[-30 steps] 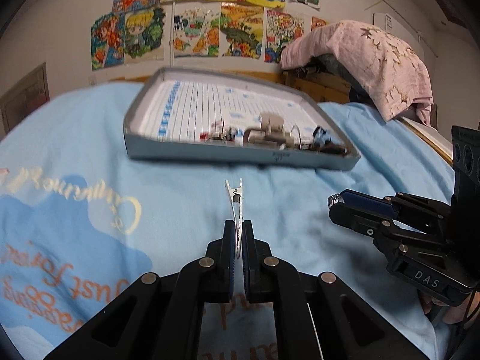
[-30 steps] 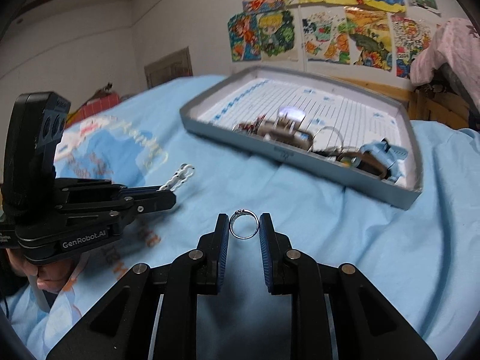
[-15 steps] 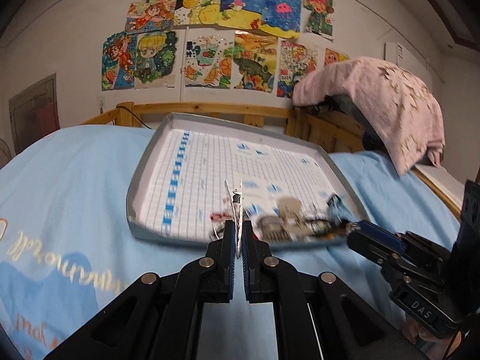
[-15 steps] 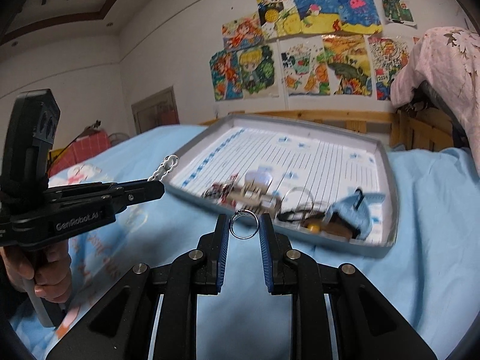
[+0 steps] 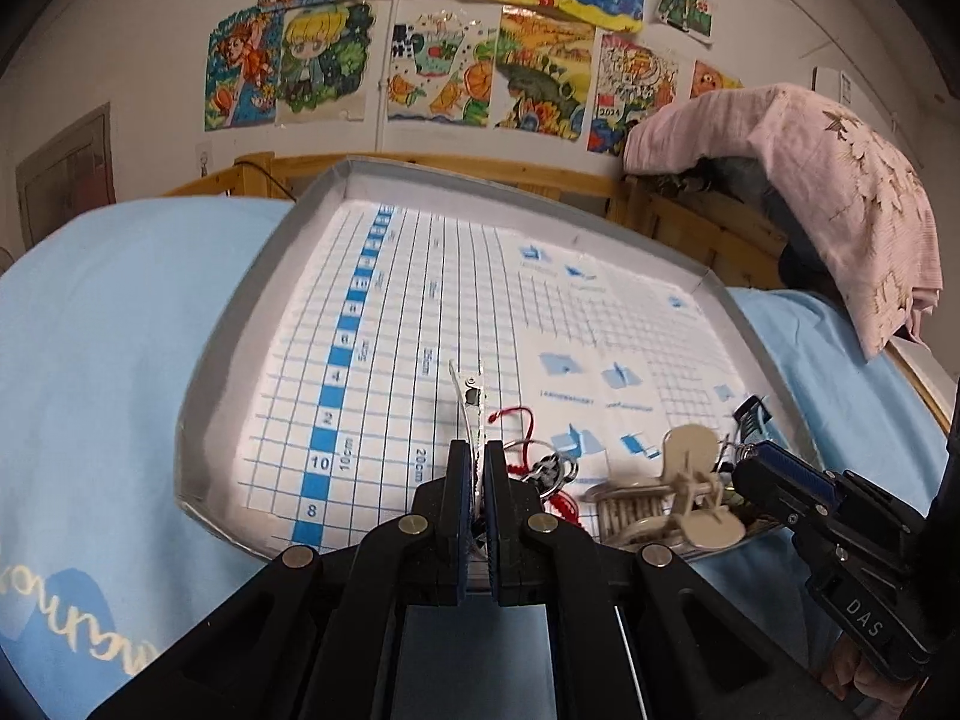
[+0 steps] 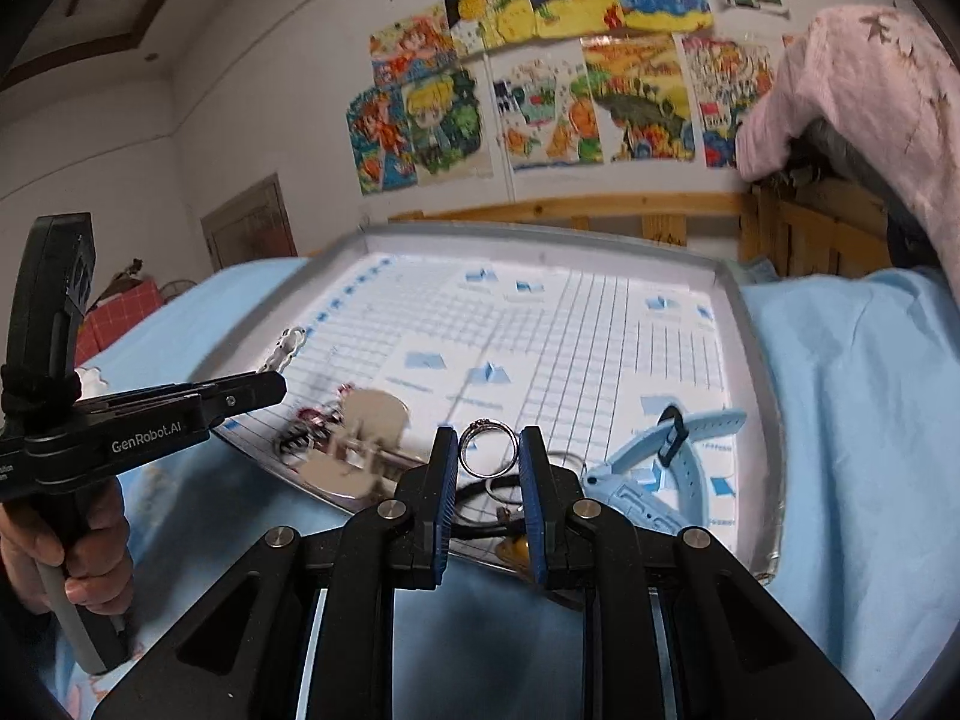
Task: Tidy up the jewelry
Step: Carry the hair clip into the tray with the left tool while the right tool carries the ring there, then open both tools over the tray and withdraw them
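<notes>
My left gripper [image 5: 478, 450] is shut on a slim silver hair clip [image 5: 468, 399] that sticks up over the near part of a grey tray [image 5: 240, 324] lined with gridded paper. My right gripper [image 6: 487, 450] is shut on a silver ring [image 6: 487, 447], held above the tray's near edge [image 6: 757, 372]. In the tray's near part lie a red cord bracelet [image 5: 521, 426], a beige claw clip [image 5: 678, 492] and a light blue watch [image 6: 654, 474]. The right gripper [image 5: 750, 468] shows at the right of the left wrist view. The left gripper [image 6: 273, 384] with its clip [image 6: 287, 348] shows at the left of the right wrist view.
The tray lies on a light blue bedsheet [image 5: 108, 324]. A wooden bed rail [image 6: 588, 207] runs behind it, under a wall of colourful drawings [image 5: 456, 42]. A pink cloth [image 5: 840, 192] hangs over furniture at the right. A hand [image 6: 66, 546] holds the left gripper's handle.
Both grippers have moved forward from over the sheet to above the tray's near part, each still holding its piece. The tray now fills the middle of both views.
</notes>
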Action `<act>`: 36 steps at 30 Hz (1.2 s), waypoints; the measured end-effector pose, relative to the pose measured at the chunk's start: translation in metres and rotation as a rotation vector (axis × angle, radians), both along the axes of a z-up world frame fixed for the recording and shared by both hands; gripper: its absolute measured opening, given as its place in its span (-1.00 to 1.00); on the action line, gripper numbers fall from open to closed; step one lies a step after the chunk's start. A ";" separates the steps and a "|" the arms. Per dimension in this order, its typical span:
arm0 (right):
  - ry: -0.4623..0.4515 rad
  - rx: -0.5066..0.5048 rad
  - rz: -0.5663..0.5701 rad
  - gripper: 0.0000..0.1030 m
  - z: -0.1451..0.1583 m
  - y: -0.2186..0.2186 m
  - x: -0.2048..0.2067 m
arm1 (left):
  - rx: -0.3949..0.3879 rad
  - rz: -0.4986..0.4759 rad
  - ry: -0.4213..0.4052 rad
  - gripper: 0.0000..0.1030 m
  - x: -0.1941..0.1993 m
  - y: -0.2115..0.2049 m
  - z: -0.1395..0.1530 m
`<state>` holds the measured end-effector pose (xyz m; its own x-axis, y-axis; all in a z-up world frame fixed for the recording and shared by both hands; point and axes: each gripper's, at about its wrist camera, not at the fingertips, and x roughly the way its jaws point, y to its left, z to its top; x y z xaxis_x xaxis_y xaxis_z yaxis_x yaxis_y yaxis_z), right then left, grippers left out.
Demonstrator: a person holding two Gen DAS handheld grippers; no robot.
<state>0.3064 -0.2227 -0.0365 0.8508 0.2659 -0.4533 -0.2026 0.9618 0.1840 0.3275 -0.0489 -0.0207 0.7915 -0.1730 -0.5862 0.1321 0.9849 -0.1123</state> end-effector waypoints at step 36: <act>-0.188 0.027 -0.114 0.58 0.047 -0.021 -0.056 | -0.023 0.127 -0.237 1.00 -0.084 0.017 0.065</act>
